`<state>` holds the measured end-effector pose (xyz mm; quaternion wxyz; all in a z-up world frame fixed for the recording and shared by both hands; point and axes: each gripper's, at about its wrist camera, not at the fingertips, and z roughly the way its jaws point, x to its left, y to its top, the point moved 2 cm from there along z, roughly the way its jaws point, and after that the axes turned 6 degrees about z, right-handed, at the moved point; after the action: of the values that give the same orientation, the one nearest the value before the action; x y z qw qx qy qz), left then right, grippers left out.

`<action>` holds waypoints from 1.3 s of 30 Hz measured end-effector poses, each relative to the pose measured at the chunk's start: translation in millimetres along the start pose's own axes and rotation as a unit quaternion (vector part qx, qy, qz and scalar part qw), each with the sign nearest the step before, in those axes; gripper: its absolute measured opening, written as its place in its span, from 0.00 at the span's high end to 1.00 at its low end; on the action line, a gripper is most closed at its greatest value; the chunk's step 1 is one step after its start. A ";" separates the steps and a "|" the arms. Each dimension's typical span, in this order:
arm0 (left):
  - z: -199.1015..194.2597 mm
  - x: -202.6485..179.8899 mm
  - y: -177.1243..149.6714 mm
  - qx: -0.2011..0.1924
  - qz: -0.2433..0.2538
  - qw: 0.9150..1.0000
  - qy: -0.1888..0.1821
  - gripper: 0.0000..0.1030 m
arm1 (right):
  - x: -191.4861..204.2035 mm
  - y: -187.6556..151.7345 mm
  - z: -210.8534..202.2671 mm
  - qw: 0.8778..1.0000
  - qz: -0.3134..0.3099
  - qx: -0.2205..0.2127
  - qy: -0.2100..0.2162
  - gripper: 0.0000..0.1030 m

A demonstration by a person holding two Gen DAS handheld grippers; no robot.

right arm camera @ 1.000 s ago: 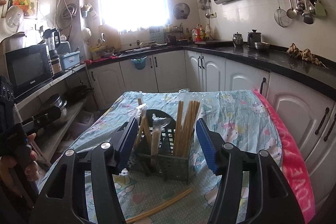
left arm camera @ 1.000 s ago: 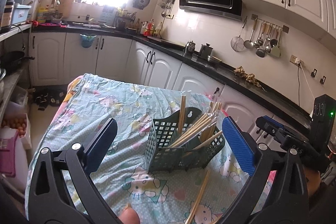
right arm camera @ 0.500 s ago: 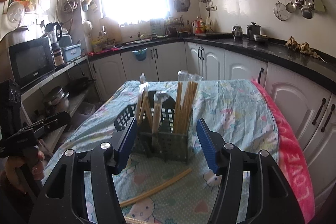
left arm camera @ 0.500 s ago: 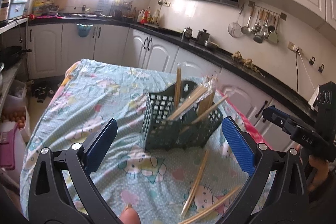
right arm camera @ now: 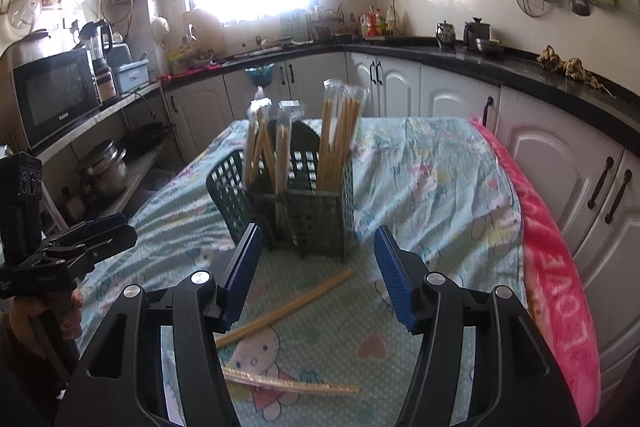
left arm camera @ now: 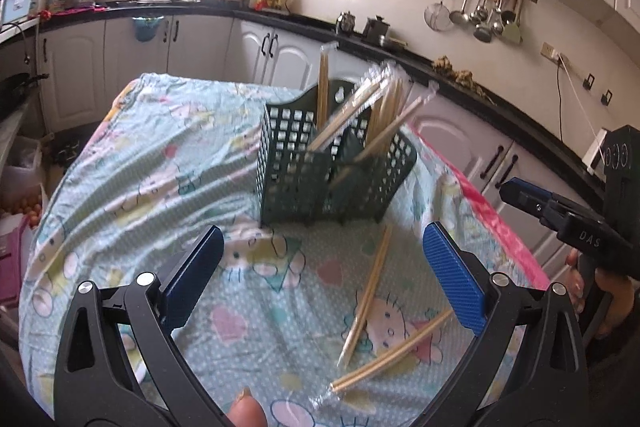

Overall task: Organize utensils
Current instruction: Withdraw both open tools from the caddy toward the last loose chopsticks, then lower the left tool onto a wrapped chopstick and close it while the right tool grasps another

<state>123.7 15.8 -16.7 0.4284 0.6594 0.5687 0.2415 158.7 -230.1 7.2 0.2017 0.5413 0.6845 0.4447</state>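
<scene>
Fingers of both grippers gape empty; loose chopsticks at lower centre could roll away if pinched off-centre

- Utensil caddy: dark green plastic, perforated grid walls, several compartments; stands upright on the cloth-covered tabletop.
- Wrapped chopsticks in caddy: pale wooden pairs in clear sleeves, standing on end, some upright, some leaning.
- Loose chopstick pair: lies flat just in front of the caddy.
- Second loose pair: clear-wrapped, lies flat, nearer the camera, angled across the first.
</scene>
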 end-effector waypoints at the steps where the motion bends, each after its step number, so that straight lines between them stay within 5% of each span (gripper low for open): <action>1: 0.8 -1.0 -2.5 0.003 0.000 1.000 -0.001 0.11 | -1.7 -4.3 0.1 1.000 0.001 0.006 0.000 0.45; 9: 10.9 -9.5 -23.6 0.037 0.010 0.999 -0.014 0.11 | -9.7 -30.6 5.4 0.999 0.012 0.049 -0.007 0.45; 21: 37.3 -28.7 -54.9 0.117 0.035 0.991 -0.046 0.38 | -14.4 -76.4 17.2 0.988 0.063 0.130 -0.045 0.46; 29: 59.1 -33.2 -71.1 0.167 0.037 0.983 -0.061 0.54 | -24.0 -102.5 29.9 0.974 0.116 0.190 -0.048 0.55; 39: 79.0 -38.5 -81.8 0.203 0.052 0.976 -0.063 0.67 | -36.8 -110.6 50.2 0.959 0.179 0.216 -0.035 0.57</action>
<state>133.8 -45.1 -119.7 0.3072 0.7752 0.5426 0.1014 146.9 -246.4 -118.2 0.0207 0.7012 0.6485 0.2955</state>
